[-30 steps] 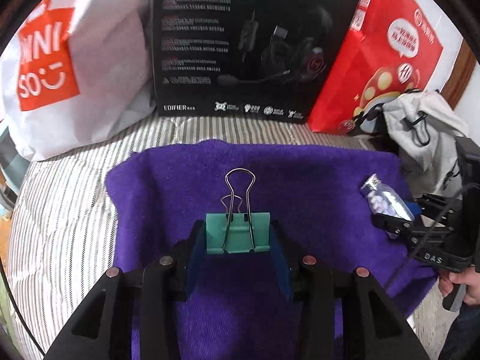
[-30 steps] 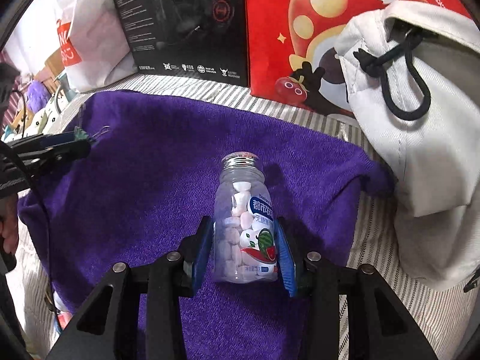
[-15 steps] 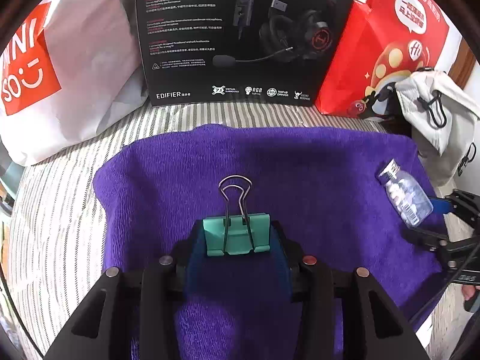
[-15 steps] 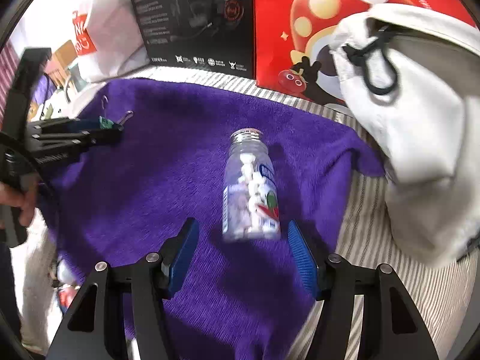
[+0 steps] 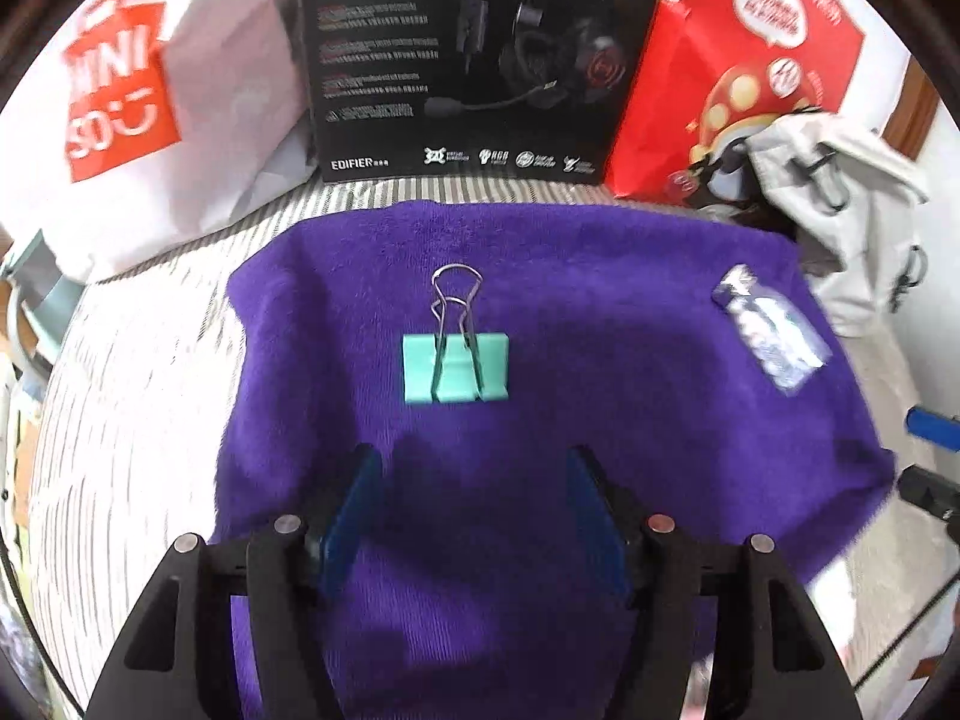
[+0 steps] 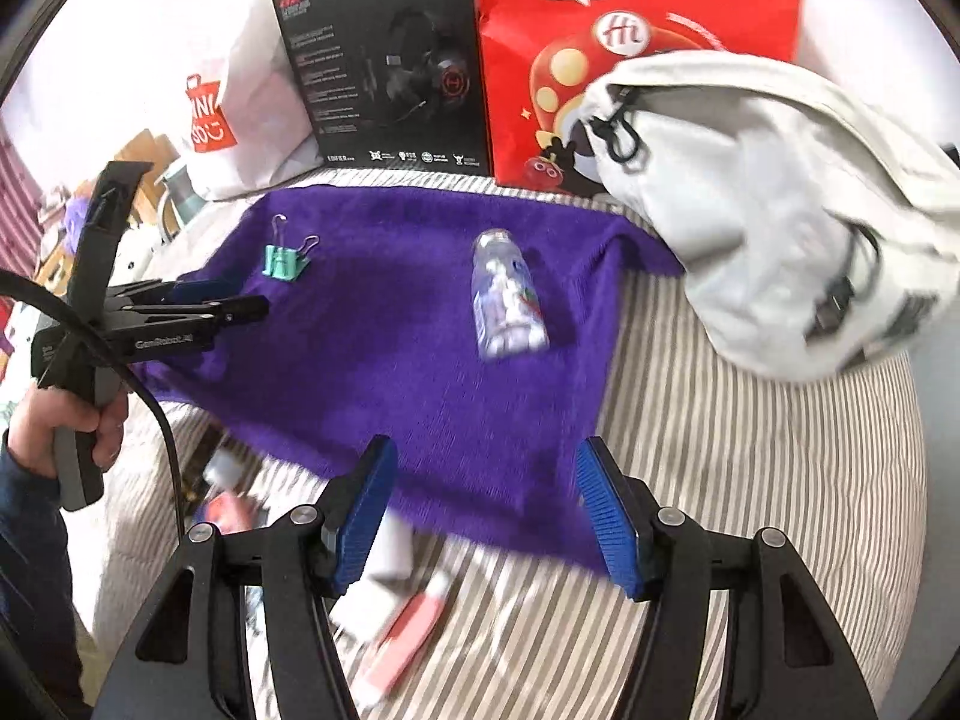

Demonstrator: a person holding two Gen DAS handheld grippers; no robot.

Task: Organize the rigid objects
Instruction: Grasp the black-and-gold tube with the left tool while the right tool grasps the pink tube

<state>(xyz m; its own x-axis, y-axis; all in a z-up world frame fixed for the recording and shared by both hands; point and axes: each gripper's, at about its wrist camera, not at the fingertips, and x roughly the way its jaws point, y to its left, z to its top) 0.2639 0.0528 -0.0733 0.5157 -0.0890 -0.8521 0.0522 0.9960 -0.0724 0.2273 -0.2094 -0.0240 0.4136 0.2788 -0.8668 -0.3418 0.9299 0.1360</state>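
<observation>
A teal binder clip (image 5: 456, 367) with wire handles lies on the purple towel (image 5: 540, 276), just ahead of my left gripper (image 5: 474, 510), which is open and empty. The clip (image 6: 283, 263) also shows at the towel's (image 6: 390, 360) left side in the right wrist view. A clear bottle of white candies (image 6: 507, 306) lies on its side on the towel, well ahead of my right gripper (image 6: 483, 516), which is open and empty near the towel's front edge. The bottle (image 5: 771, 333) appears blurred at the right in the left wrist view.
At the back stand a white shopping bag (image 5: 150, 120), a black headset box (image 5: 468, 60) and a red bag (image 5: 738, 60). A pale fabric backpack (image 6: 780, 210) lies at the right. Blurred pink and white items (image 6: 396, 630) lie on the striped sheet (image 6: 750, 480) below my right gripper.
Both grippers let go and pulled back. The left released the binder clip onto the towel; the right, open half a second ago, withdrew farther from the bottle.
</observation>
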